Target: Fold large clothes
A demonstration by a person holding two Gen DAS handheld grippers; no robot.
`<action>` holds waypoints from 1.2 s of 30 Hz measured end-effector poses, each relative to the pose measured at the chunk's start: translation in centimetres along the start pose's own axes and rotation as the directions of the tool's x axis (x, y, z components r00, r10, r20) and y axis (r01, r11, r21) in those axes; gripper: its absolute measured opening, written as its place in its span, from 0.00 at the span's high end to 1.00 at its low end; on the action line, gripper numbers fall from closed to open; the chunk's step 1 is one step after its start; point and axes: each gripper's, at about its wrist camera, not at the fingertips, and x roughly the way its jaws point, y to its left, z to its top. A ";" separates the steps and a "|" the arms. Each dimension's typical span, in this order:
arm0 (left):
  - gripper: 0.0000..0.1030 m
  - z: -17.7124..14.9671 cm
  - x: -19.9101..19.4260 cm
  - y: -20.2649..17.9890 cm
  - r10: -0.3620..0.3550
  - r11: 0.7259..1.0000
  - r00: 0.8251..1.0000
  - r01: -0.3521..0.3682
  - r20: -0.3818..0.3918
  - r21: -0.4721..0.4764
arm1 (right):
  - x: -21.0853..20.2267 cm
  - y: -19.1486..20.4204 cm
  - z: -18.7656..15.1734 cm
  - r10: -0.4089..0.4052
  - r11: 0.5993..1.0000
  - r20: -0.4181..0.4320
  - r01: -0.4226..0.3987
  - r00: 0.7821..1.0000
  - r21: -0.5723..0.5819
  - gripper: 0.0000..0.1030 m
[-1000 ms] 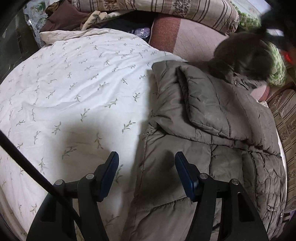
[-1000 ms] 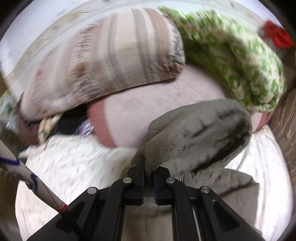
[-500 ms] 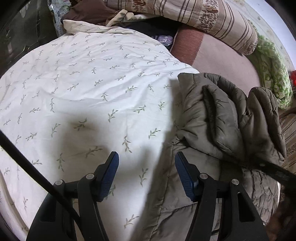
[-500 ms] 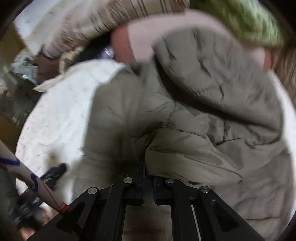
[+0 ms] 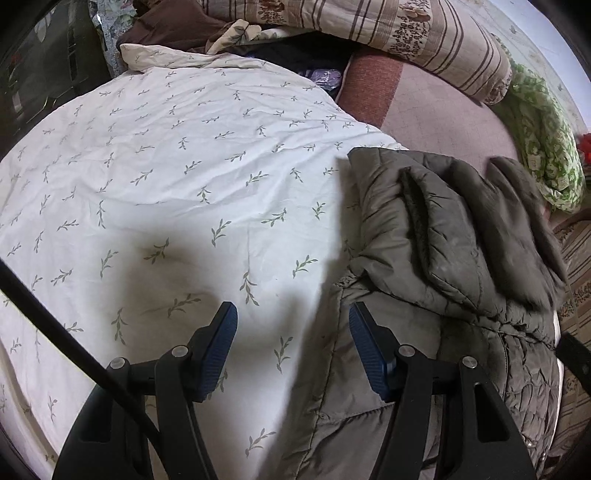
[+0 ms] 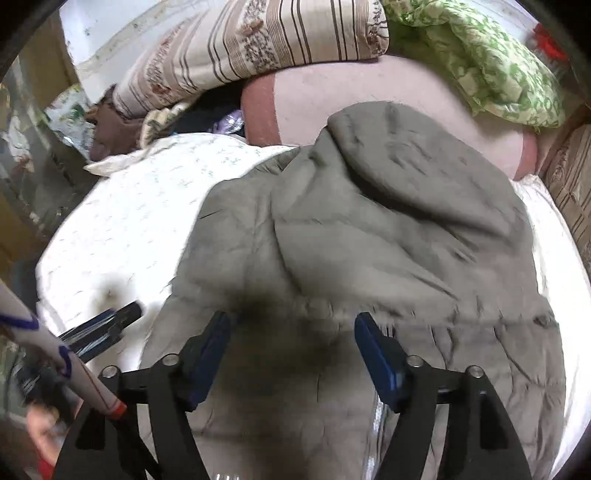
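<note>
A grey-olive quilted puffer jacket [image 5: 436, 295] lies on a white leaf-print bedsheet [image 5: 177, 177], its hood folded down over the body [image 6: 406, 206]. My left gripper [image 5: 291, 332] is open and empty, hovering over the jacket's left edge, one finger over the sheet and one over the jacket. My right gripper [image 6: 291, 343] is open and empty, just above the middle of the jacket [image 6: 332, 280]. The left gripper also shows at the lower left of the right wrist view [image 6: 107, 325].
A striped floral pillow [image 5: 388, 37], a pink cushion [image 5: 424, 103] and a green patterned quilt [image 5: 543, 147] lie at the head of the bed. Dark clothes [image 5: 166, 29] are piled at the far left. A brown patterned edge [image 5: 576, 258] runs along the right.
My right gripper has opened and let go of the jacket's hood, which now lies folded down on the body. My left gripper has shifted left, still open.
</note>
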 end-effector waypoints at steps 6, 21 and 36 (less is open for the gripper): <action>0.40 -0.2 -0.1 -0.1 0.000 1.000 1.000 0.000 0.001 -0.001 | -3.7 -1.6 1.5 -0.076 0.997 0.082 0.077 0.994 -0.008 0.27; 0.40 -0.1 0.4 -0.5 0.024 0.999 1.000 -0.024 0.003 0.030 | 10.5 -6.5 3.3 -0.244 0.970 -0.095 0.244 0.965 -0.012 0.27; 0.40 2.3 -3.8 -13.2 -0.035 0.970 0.996 0.015 0.077 0.244 | 8.0 -8.7 -0.1 -0.126 0.991 0.017 0.126 0.992 -0.041 0.25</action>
